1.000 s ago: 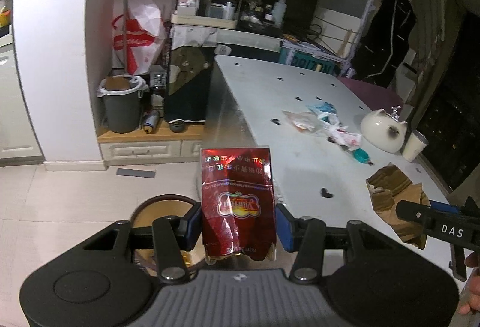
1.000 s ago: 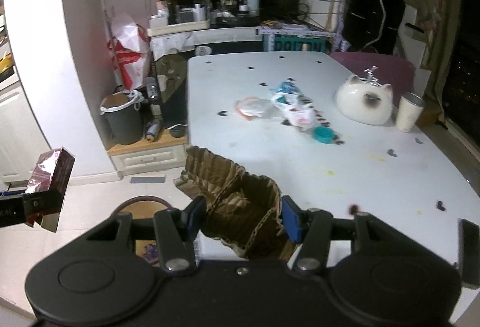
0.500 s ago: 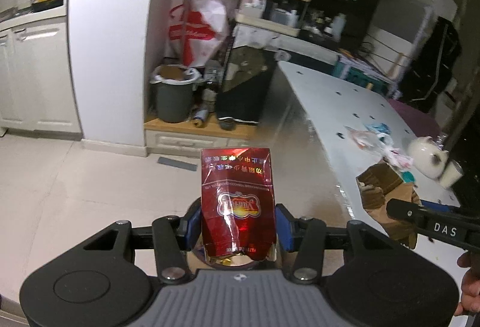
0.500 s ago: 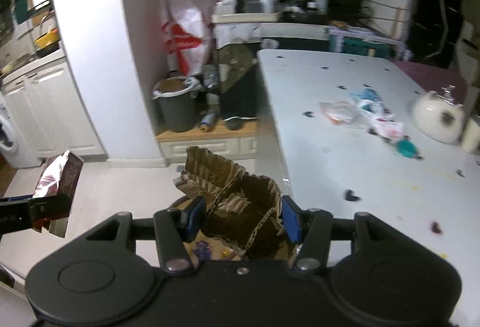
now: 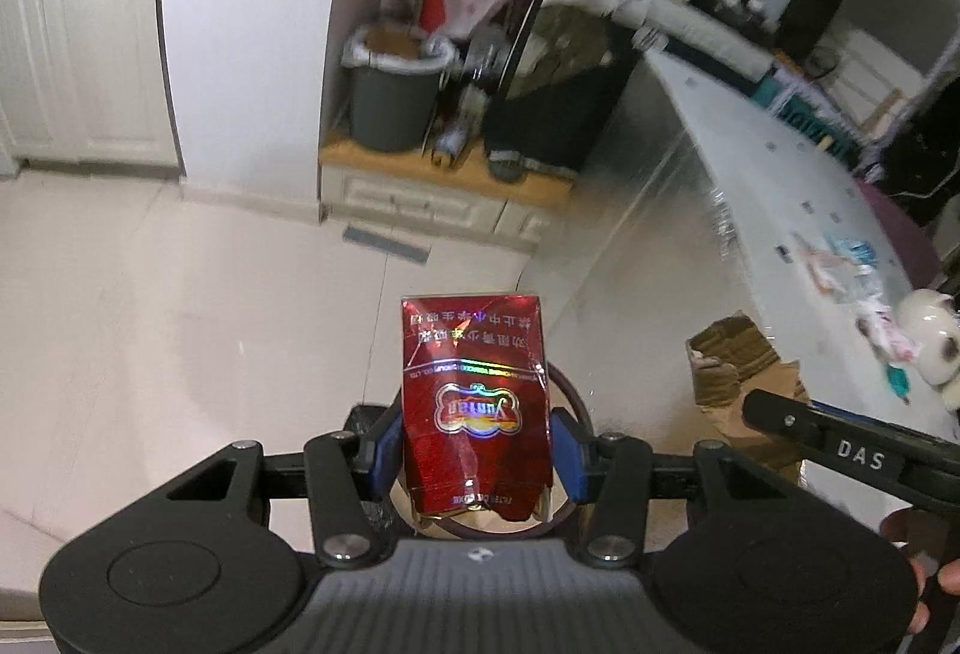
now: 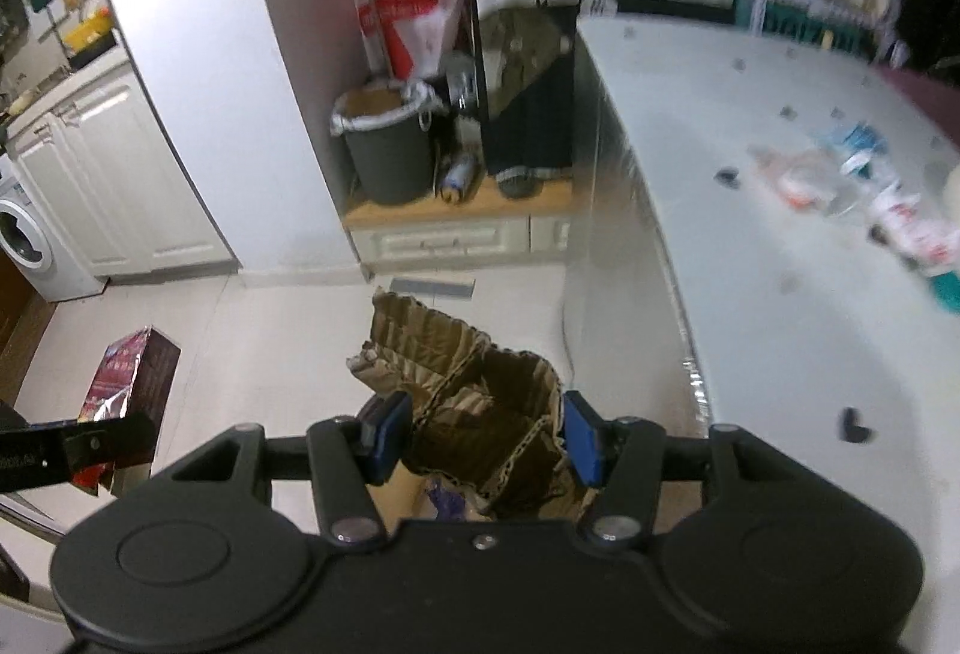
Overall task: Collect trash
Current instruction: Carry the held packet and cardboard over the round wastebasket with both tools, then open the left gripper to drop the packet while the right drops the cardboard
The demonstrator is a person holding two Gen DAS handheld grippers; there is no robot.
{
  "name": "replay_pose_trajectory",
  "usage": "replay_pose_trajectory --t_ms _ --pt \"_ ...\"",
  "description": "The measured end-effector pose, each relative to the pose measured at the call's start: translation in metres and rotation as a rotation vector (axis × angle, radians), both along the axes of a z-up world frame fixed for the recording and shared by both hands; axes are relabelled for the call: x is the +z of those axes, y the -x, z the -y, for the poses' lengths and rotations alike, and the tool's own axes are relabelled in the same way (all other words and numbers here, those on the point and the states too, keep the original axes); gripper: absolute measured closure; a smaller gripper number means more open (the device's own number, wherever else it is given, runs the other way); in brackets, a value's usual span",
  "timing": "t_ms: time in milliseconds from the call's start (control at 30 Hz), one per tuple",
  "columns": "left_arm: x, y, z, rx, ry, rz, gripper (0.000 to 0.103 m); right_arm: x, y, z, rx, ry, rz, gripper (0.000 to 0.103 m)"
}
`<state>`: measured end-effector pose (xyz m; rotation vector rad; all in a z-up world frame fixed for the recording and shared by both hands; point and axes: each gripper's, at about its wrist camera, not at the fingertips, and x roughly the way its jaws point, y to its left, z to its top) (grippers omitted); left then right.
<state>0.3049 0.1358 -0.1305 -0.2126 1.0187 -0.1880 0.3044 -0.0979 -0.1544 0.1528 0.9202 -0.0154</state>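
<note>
My left gripper (image 5: 474,453) is shut on a red cigarette pack (image 5: 474,402), held upright over the round rim of a brown bin (image 5: 573,399) on the floor. The pack also shows at the left of the right wrist view (image 6: 129,384). My right gripper (image 6: 486,435) is shut on a torn piece of brown corrugated cardboard (image 6: 474,396), held beside the table edge; it shows in the left wrist view (image 5: 741,384) too. Some trash lies in the bin below it (image 6: 447,498).
A white table (image 6: 750,294) at the right carries plastic wrappers (image 6: 840,180) and a white cat-shaped pot (image 5: 927,339). A grey lined bin (image 6: 387,147) stands on a low wooden step by the white wall. White cabinets and a washing machine (image 6: 27,240) are at the left.
Both grippers have swung left and downward away from the table toward the floor, still holding the pack and the cardboard. The views are now blurred by motion.
</note>
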Motion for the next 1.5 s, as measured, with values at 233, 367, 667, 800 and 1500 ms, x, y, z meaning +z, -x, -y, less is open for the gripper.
replay_pose_trajectory --t_ms 233,367,667,800,1500 --pt "-0.057 -0.074 0.026 -0.01 0.012 -0.176 0.052 -0.062 -0.08 0.015 0.015 -0.048 -0.145 0.048" --pt "-0.093 -0.102 0.038 -0.019 0.031 -0.265 0.052 -0.093 -0.114 0.022 0.035 -0.046 -0.214 0.048" --pt "-0.203 -0.124 0.057 -0.037 0.155 -0.564 0.052 -0.155 -0.157 0.031 0.076 -0.081 -0.365 0.048" --pt "-0.236 -0.129 0.071 -0.048 0.203 -0.615 0.051 -0.176 -0.167 0.03 0.068 -0.131 -0.42 0.048" --pt "-0.285 -0.13 0.078 -0.07 0.065 -0.654 0.007 -0.263 -0.206 0.002 0.138 -0.197 -0.522 0.043"
